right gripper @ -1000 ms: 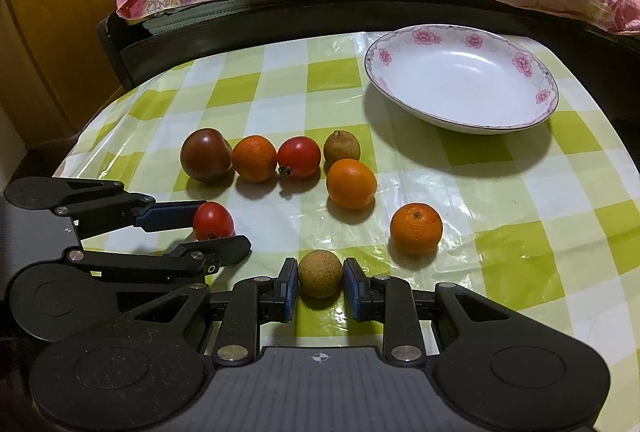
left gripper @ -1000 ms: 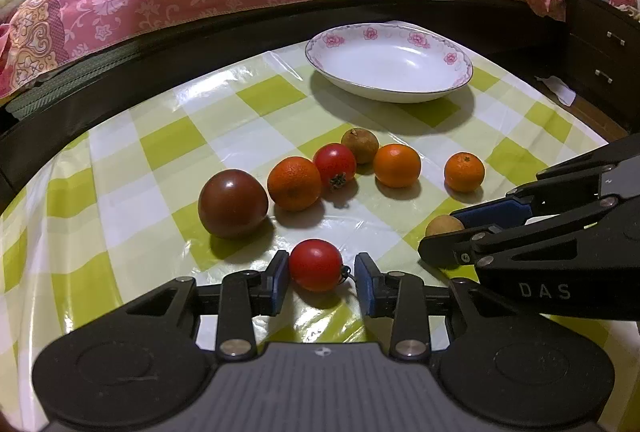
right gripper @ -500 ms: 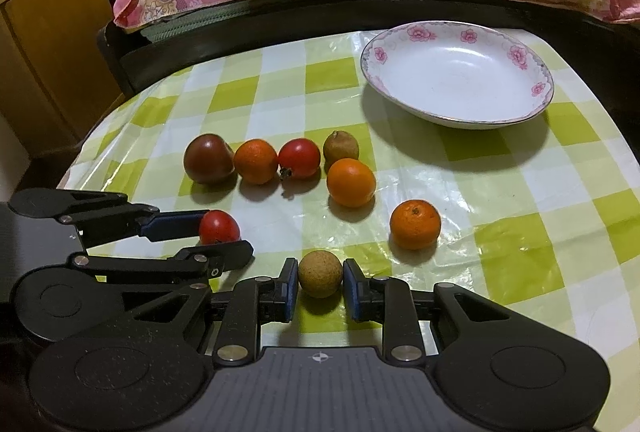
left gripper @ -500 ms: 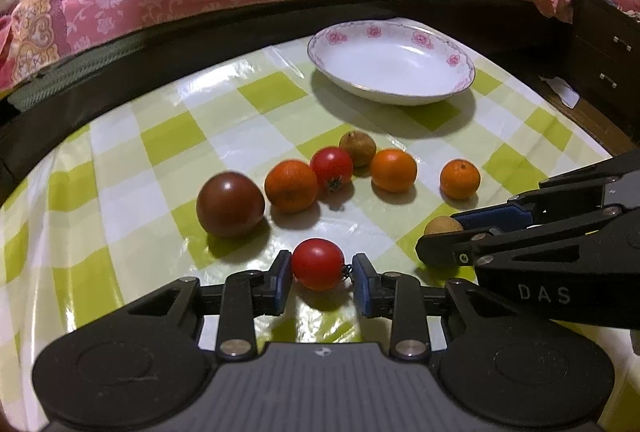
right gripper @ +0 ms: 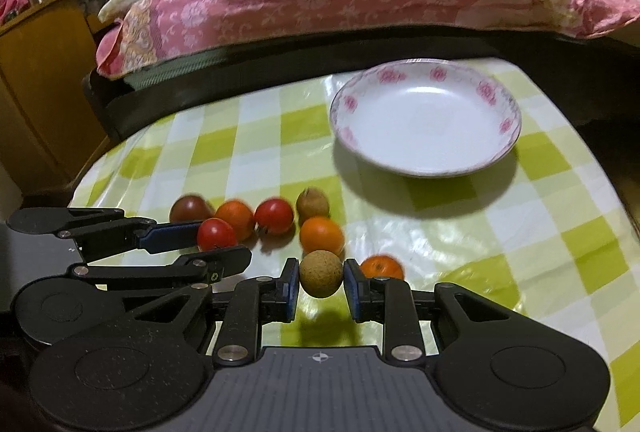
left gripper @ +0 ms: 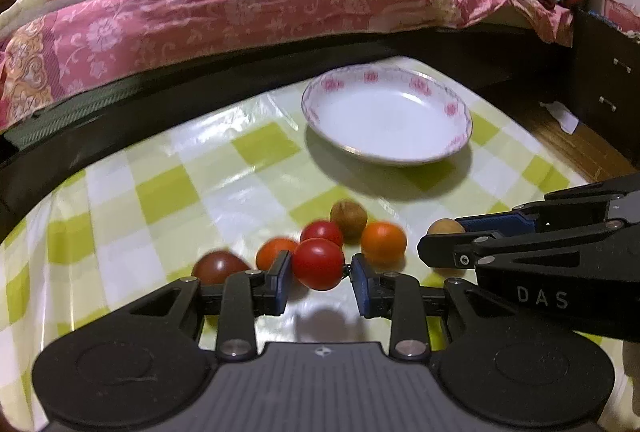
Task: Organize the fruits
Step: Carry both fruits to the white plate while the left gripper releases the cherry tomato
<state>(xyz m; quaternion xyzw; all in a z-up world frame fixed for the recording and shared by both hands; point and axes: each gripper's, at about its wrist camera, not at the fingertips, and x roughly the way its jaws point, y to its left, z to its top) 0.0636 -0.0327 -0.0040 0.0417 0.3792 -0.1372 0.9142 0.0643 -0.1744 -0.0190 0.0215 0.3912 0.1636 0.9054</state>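
We had each gripper clenched on one fruit: the left gripper [left gripper: 319,275]'s jaws grasped a small round red tomato [left gripper: 318,263], the right gripper [right gripper: 321,284]'s a tan rough-skinned round fruit [right gripper: 321,273], both clear of the bench, presumably bound for the empty white floral-rimmed plate [right gripper: 496,100].
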